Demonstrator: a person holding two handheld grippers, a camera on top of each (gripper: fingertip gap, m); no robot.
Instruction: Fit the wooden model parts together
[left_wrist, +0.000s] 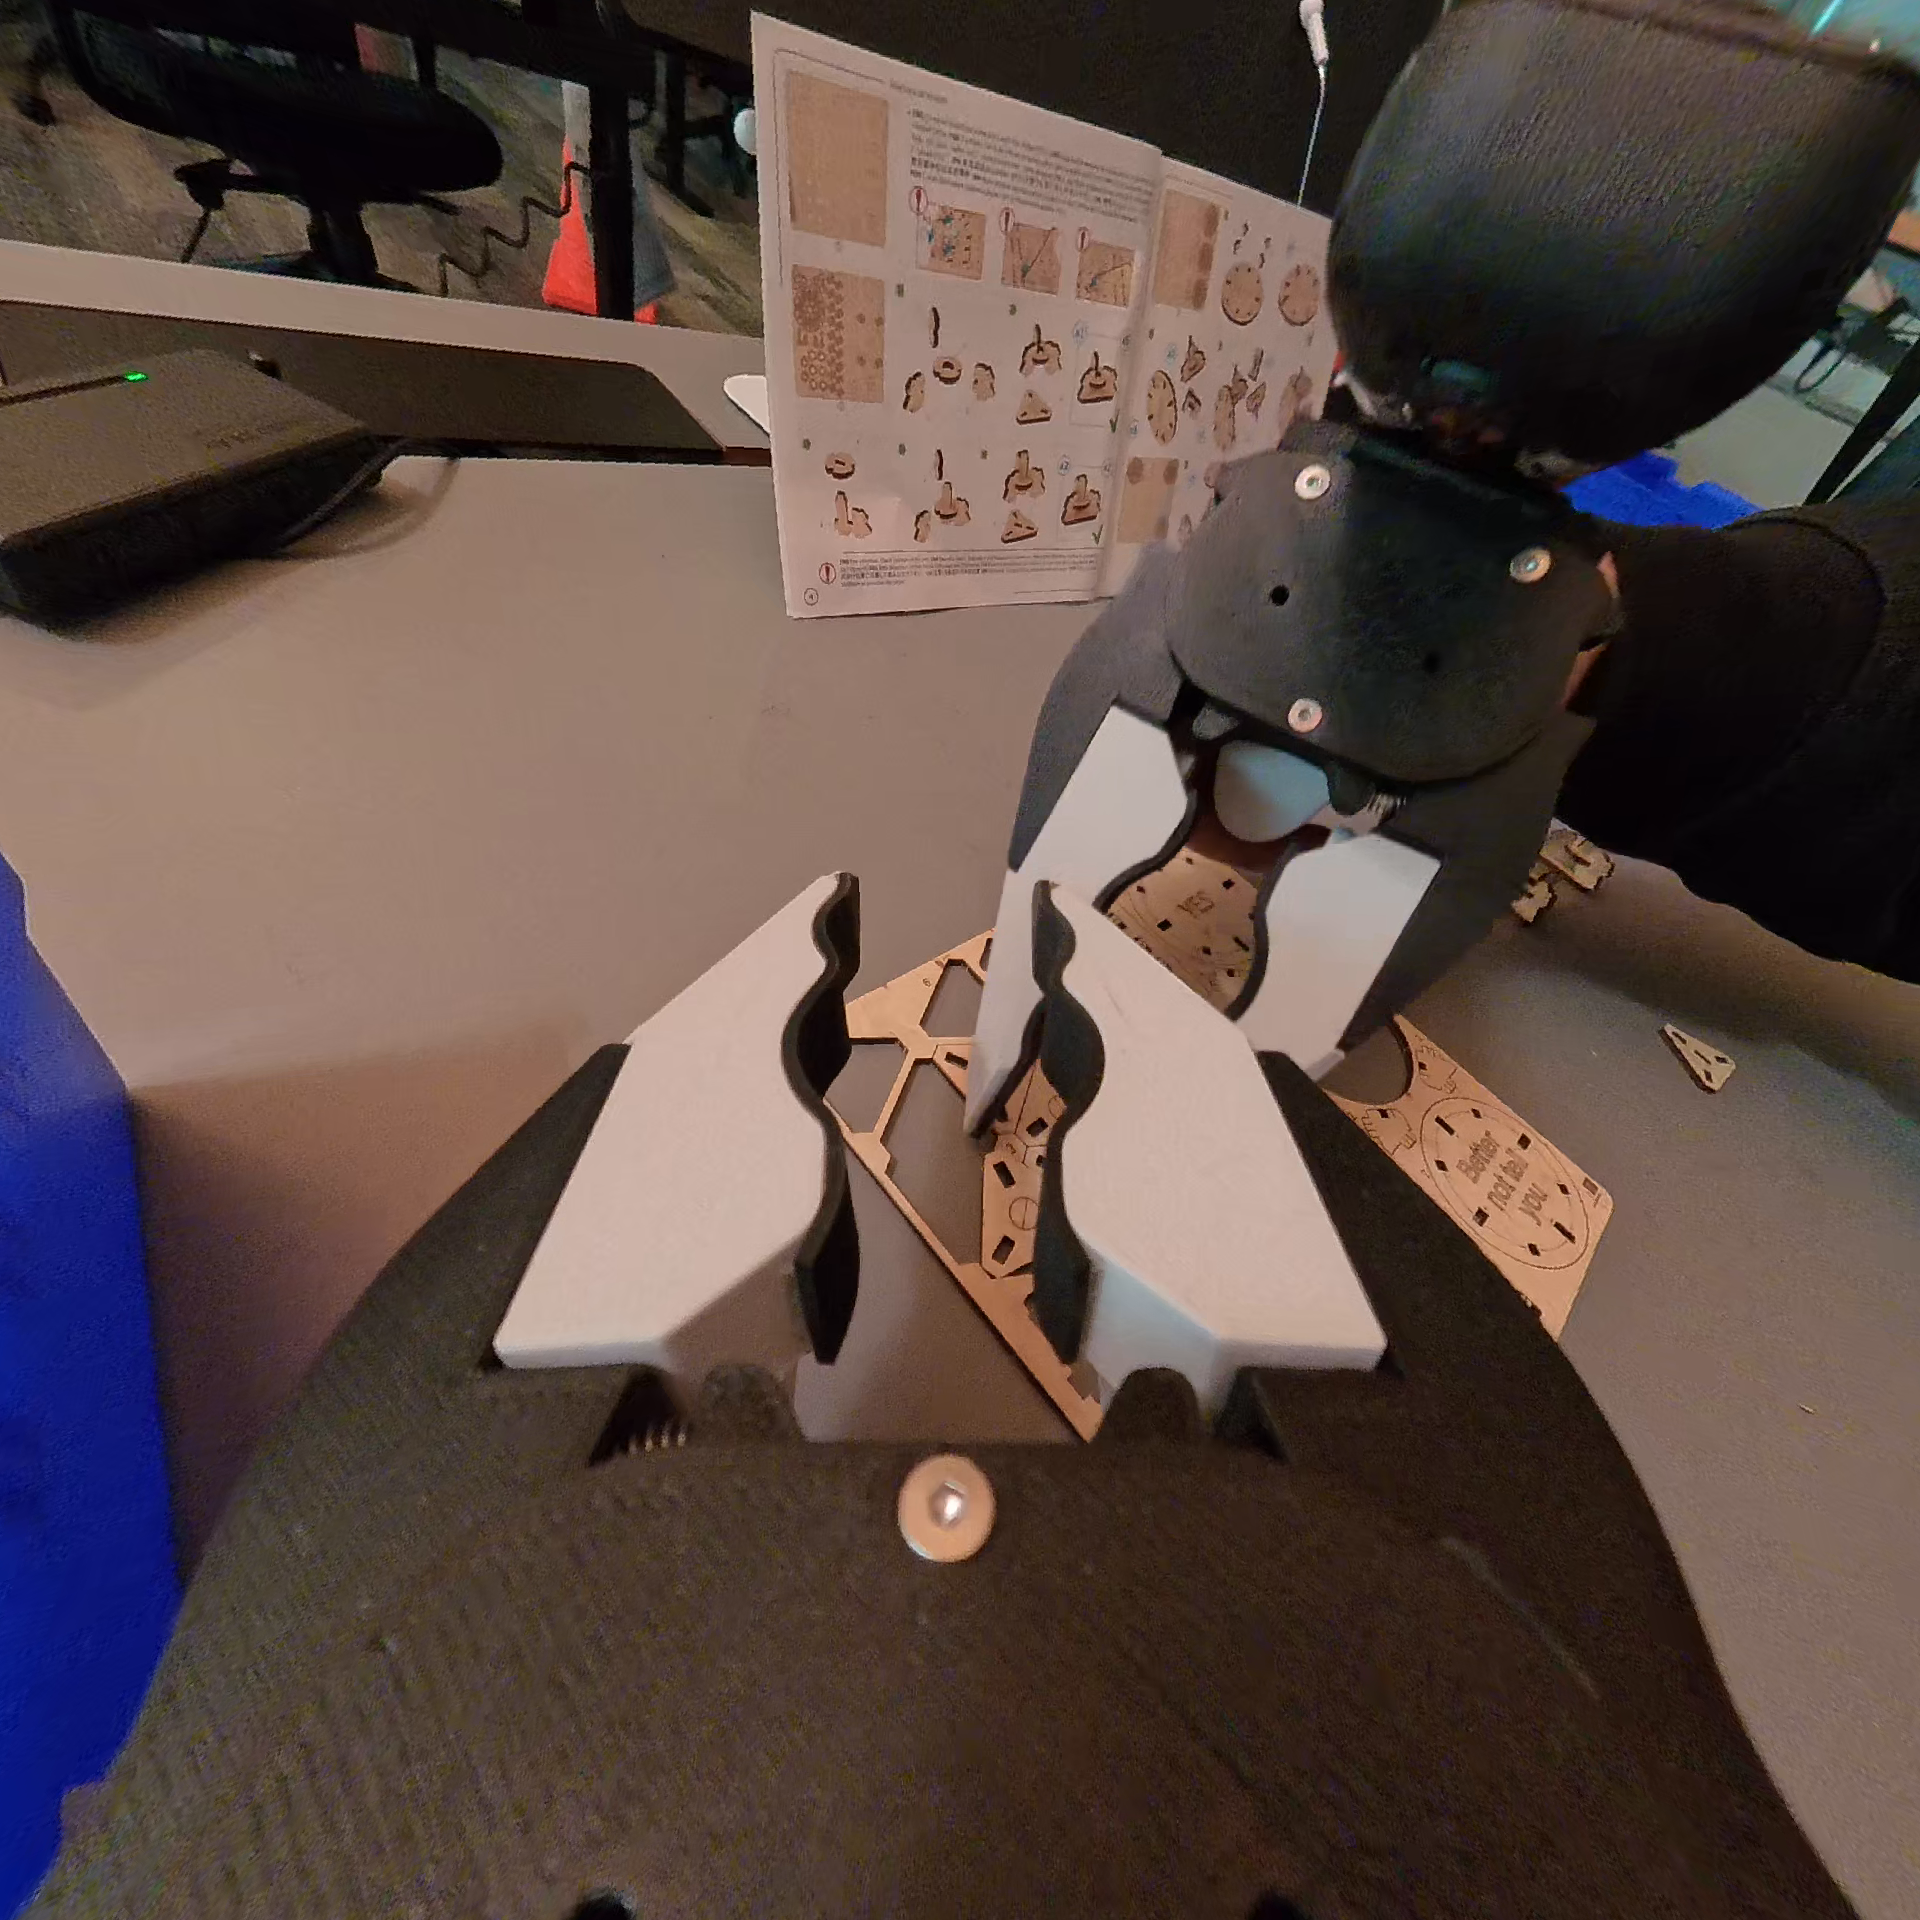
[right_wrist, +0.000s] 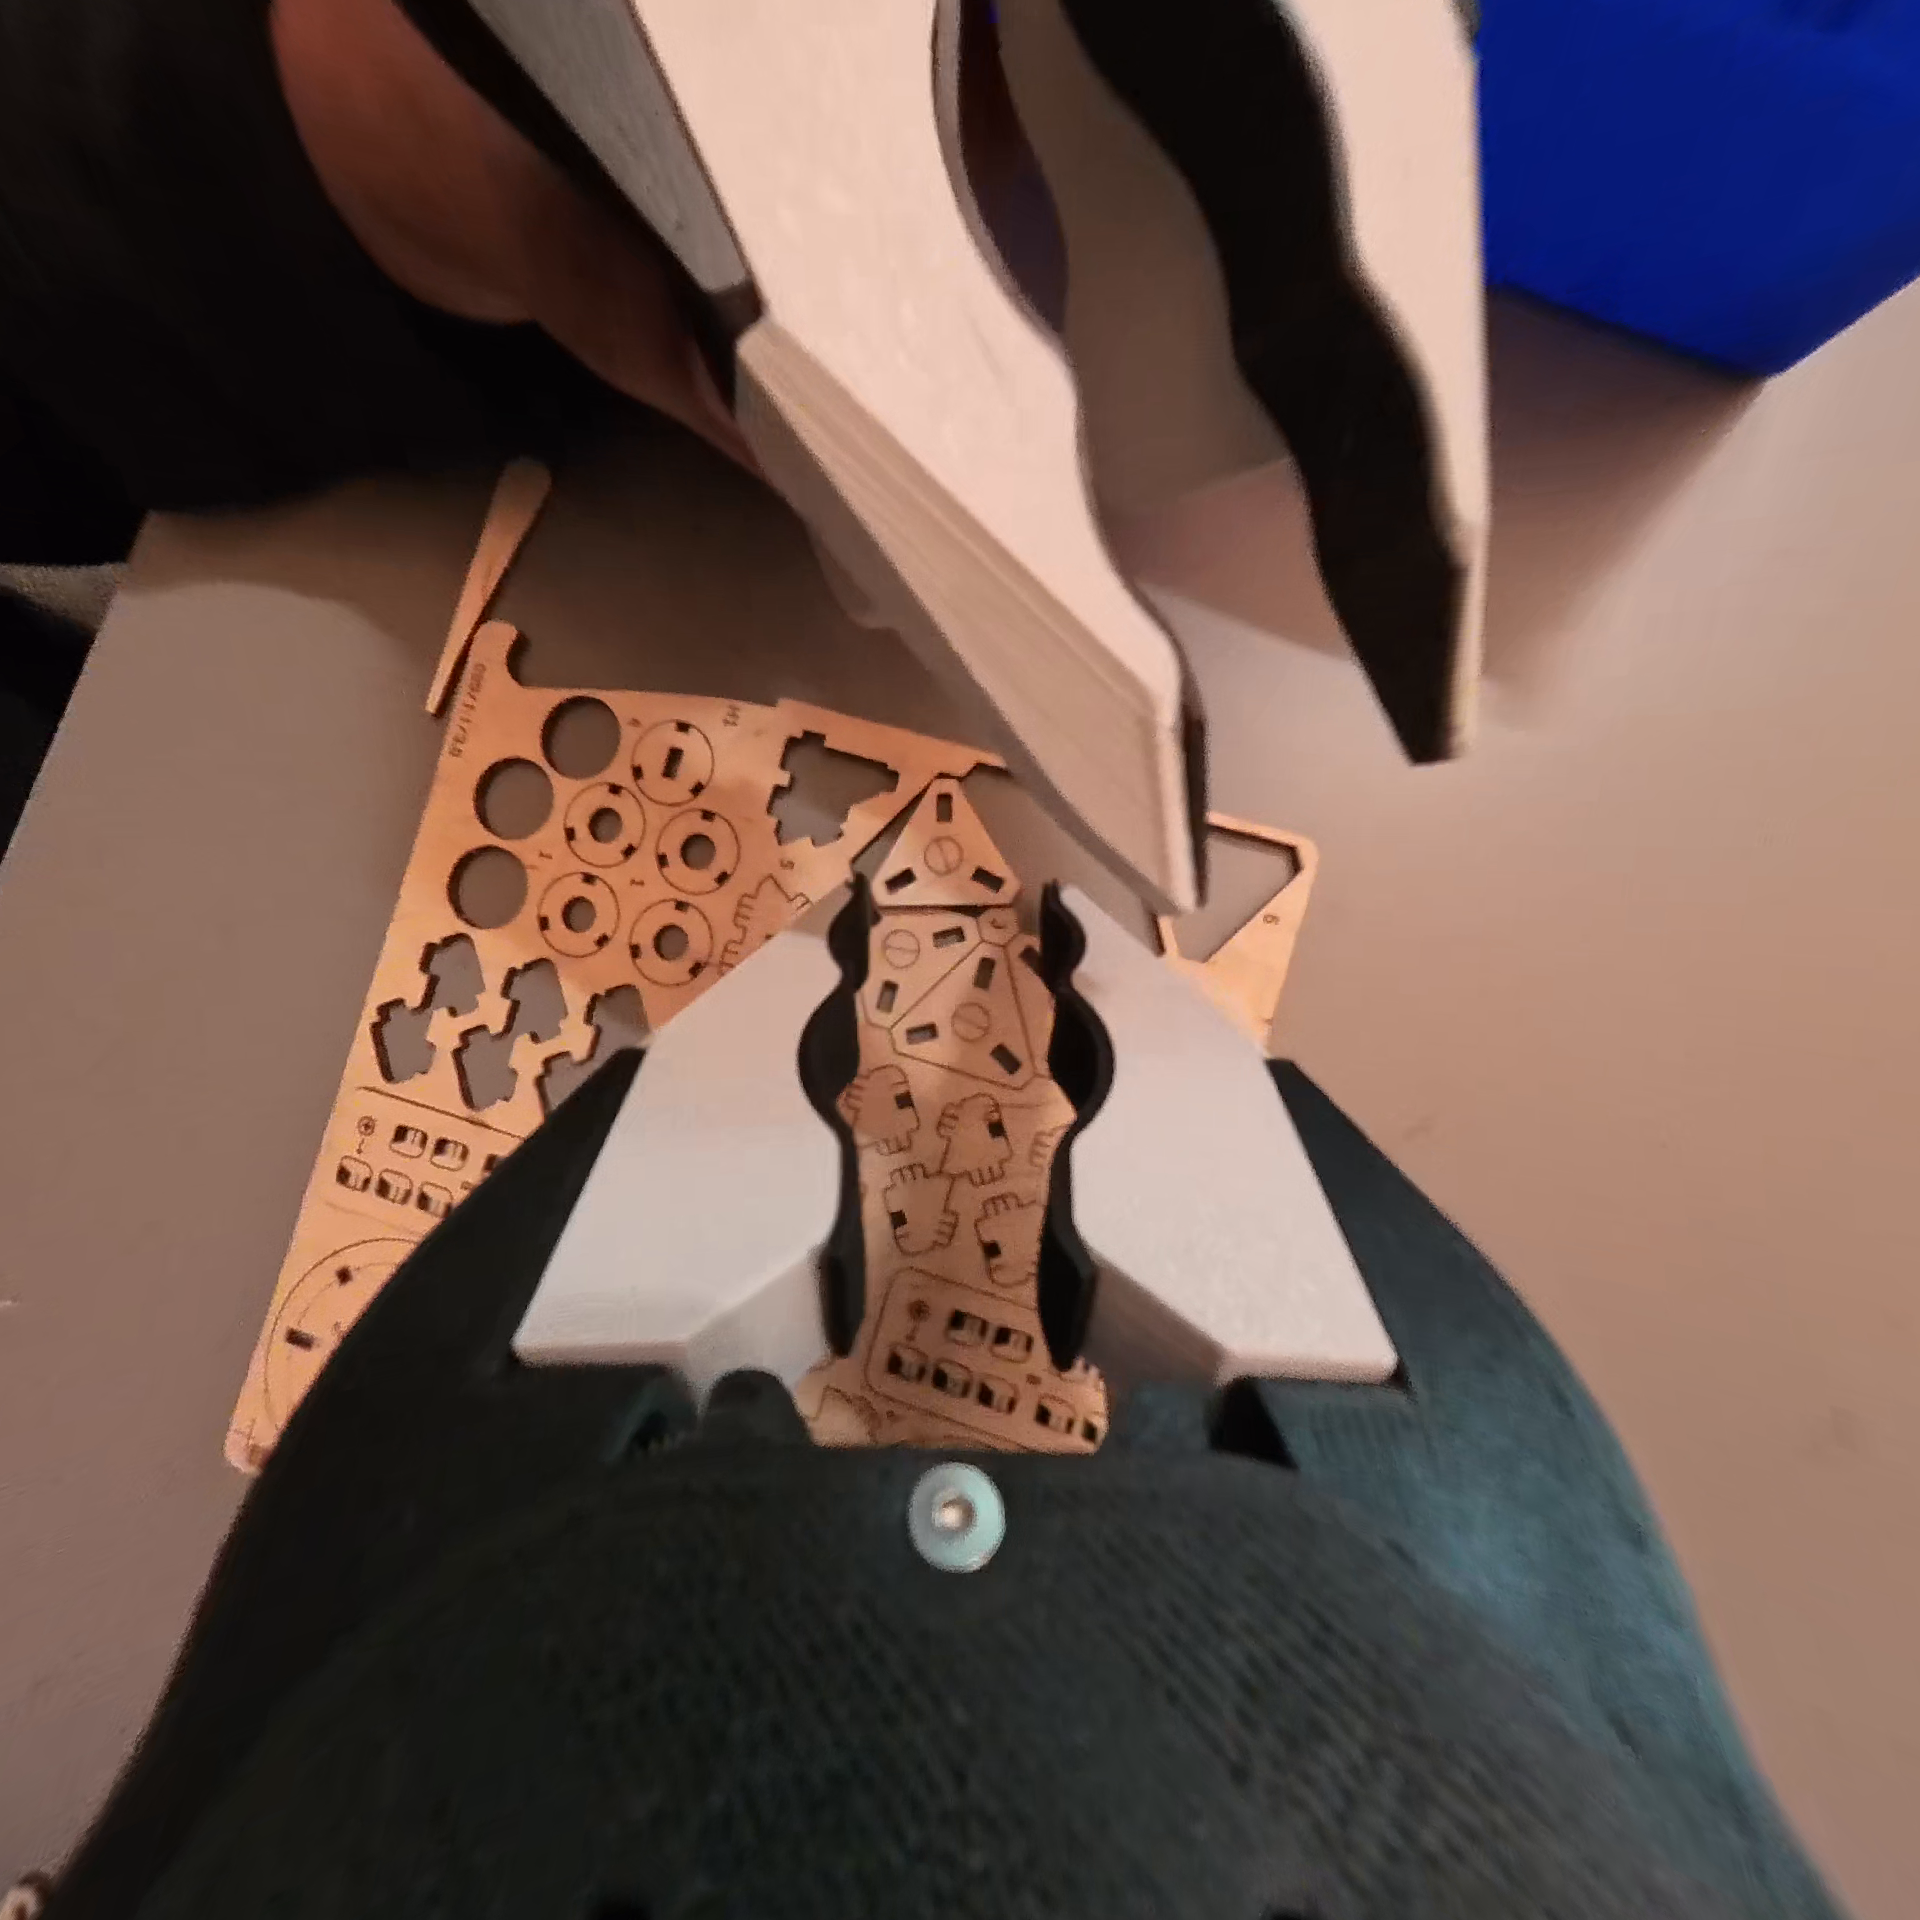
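Grey table carrying laser-cut wooden sheet. Instruction leaflet standing beyond sheet. Black box lying far left of sheet. Left gripper and right gripper hovering over sheet, jaws spread, gripping nothing.

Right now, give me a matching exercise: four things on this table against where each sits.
Things:
1. instruction booklet
2. wooden sheet
3. black box
4. loose triangular piece

Places:
A. flat under both grippers
B. far left, green light lit
C. propped upright at the back
D. alone on the grey table, far right

Pairs: 1-C, 2-A, 3-B, 4-D
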